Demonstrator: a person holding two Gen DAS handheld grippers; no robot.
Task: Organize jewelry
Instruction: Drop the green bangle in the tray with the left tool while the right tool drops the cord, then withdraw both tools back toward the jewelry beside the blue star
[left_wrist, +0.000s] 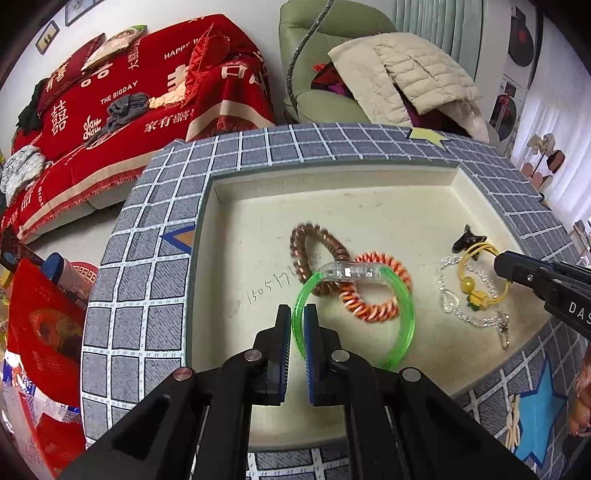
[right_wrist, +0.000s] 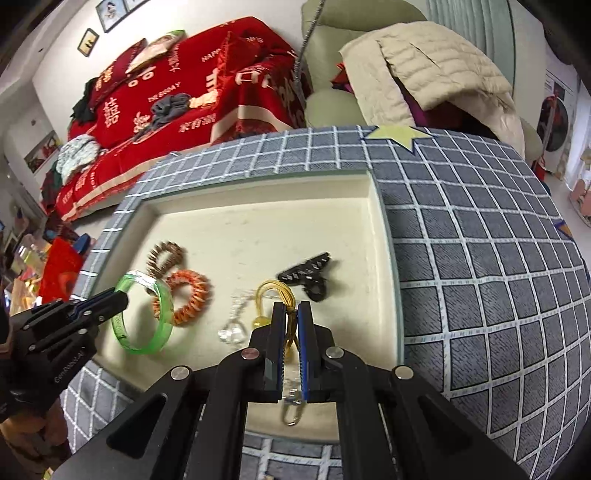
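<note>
My left gripper (left_wrist: 298, 314) is shut on the rim of a clear green bangle (left_wrist: 404, 317) and holds it tilted up in a cream tray (left_wrist: 258, 206). The bangle (right_wrist: 164, 302) also shows in the right wrist view. My right gripper (right_wrist: 291, 310) is shut on a yellow cord bracelet (right_wrist: 275, 290), also seen in the left wrist view (left_wrist: 476, 280). A brown coil hair tie (left_wrist: 317, 243) and an orange coil hair tie (left_wrist: 373, 291) lie behind the bangle. A clear crystal chain (left_wrist: 454, 306) lies under the yellow cord. A black hair clip (right_wrist: 308, 275) lies further back.
The tray is sunk into a table covered in grey checked cloth (right_wrist: 480, 277). Behind it are a red-covered sofa (left_wrist: 129, 99) and a green armchair with a beige jacket (left_wrist: 406, 74). Red bags (left_wrist: 40, 332) stand at the left.
</note>
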